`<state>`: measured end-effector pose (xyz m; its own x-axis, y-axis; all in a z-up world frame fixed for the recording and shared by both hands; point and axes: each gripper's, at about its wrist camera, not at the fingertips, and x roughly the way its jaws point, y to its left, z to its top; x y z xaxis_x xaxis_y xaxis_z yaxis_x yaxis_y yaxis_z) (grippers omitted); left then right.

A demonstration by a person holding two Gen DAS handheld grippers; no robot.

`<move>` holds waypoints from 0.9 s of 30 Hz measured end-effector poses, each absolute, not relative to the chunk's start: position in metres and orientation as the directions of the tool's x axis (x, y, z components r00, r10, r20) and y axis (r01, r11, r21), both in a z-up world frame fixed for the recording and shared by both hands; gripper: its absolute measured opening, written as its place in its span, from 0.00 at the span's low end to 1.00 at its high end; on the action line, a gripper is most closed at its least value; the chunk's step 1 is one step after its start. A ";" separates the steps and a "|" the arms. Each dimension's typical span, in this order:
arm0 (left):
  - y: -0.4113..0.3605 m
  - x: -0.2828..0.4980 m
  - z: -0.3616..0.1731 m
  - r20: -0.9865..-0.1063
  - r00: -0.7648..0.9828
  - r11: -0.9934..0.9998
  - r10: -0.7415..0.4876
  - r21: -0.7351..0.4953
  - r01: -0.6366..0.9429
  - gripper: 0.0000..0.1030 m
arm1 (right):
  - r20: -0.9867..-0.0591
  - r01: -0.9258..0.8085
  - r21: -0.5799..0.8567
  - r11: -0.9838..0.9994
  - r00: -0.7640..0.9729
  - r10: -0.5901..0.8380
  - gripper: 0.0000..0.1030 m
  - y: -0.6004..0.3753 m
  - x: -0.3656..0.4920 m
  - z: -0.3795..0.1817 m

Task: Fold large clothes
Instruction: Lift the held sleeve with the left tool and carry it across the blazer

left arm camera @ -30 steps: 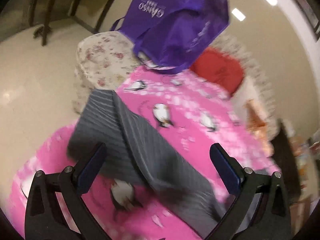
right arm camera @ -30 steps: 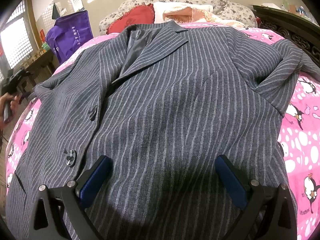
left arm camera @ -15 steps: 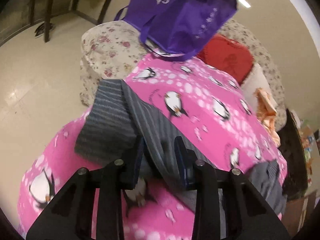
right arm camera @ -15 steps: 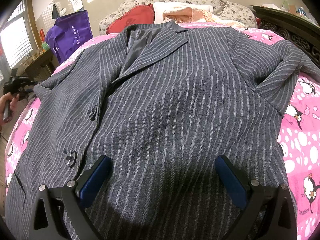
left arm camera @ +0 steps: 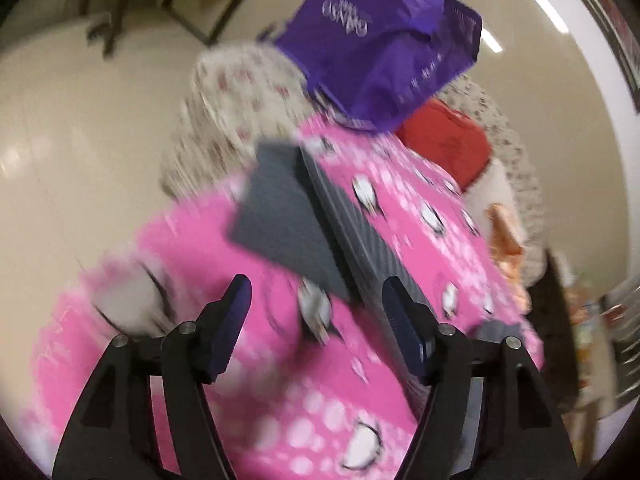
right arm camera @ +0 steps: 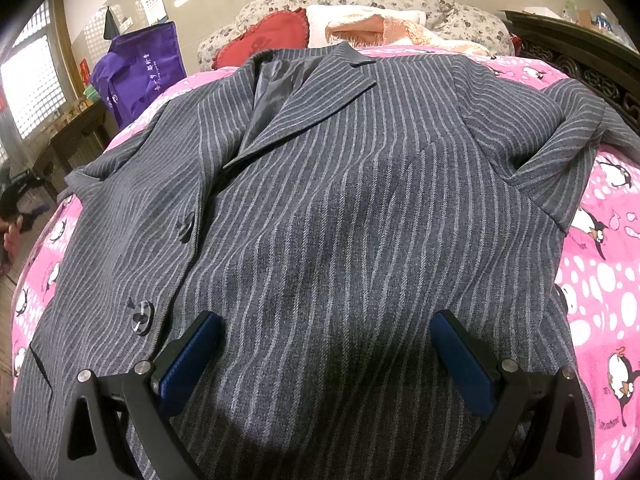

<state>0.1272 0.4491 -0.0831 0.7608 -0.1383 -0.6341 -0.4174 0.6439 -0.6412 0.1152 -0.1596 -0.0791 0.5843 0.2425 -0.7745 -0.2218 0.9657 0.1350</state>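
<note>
A grey pinstriped jacket [right arm camera: 340,200] lies front-up and spread out on the pink penguin blanket [right arm camera: 600,280]. My right gripper [right arm camera: 327,317] hovers open over its lower front, with nothing between the fingers. The left wrist view is blurred by motion. In it, the jacket's sleeve [left arm camera: 280,220] lies folded on the blanket [left arm camera: 192,248], just beyond my left gripper [left arm camera: 316,282]. Those jaws are opening, and the pads press on nothing. The right finger [left arm camera: 400,320] is close beside the sleeve's edge.
A purple bag [left arm camera: 380,48] stands at the bed's far corner by a floral pillow [left arm camera: 232,104] and a red cushion [left arm camera: 448,144]. A dark carved wooden frame [right arm camera: 580,52] borders the bed on the right. A person's hand [right arm camera: 10,232] shows at the far left edge.
The left gripper went from wide open to pinched on the sleeve fold, and its jaws have now parted off the cloth. The sleeve now lies farther ahead. The right gripper stayed still.
</note>
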 end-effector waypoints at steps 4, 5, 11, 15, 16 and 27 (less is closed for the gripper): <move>0.442 0.145 -0.100 -0.595 0.792 0.625 -0.136 -0.672 -0.398 0.73 | -0.775 -0.222 0.134 0.966 0.584 0.242 1.00 -0.159 0.115 -0.079; 0.448 0.151 -0.101 -0.577 0.806 0.611 -0.132 -0.687 -0.393 0.77 | -0.775 -0.222 0.133 0.966 0.585 0.241 1.00 -0.159 0.115 -0.079; 0.488 0.166 -0.119 -0.513 0.854 0.431 -0.093 -0.794 -0.430 0.73 | -0.775 -0.221 0.134 0.966 0.584 0.241 1.00 -0.159 0.115 -0.079; 0.489 0.157 -0.119 -0.496 0.865 0.408 -0.068 -0.805 -0.430 0.50 | -0.775 -0.221 0.133 0.966 0.584 0.241 1.00 -0.159 0.115 -0.079; 0.489 0.155 -0.120 -0.501 0.863 0.403 -0.063 -0.804 -0.437 0.44 | -0.775 -0.222 0.133 0.966 0.584 0.241 1.00 -0.160 0.115 -0.079; 0.484 0.130 -0.025 -0.507 0.859 0.570 0.068 -0.687 -0.451 0.05 | -0.775 -0.221 0.133 0.966 0.585 0.241 1.00 -0.160 0.116 -0.079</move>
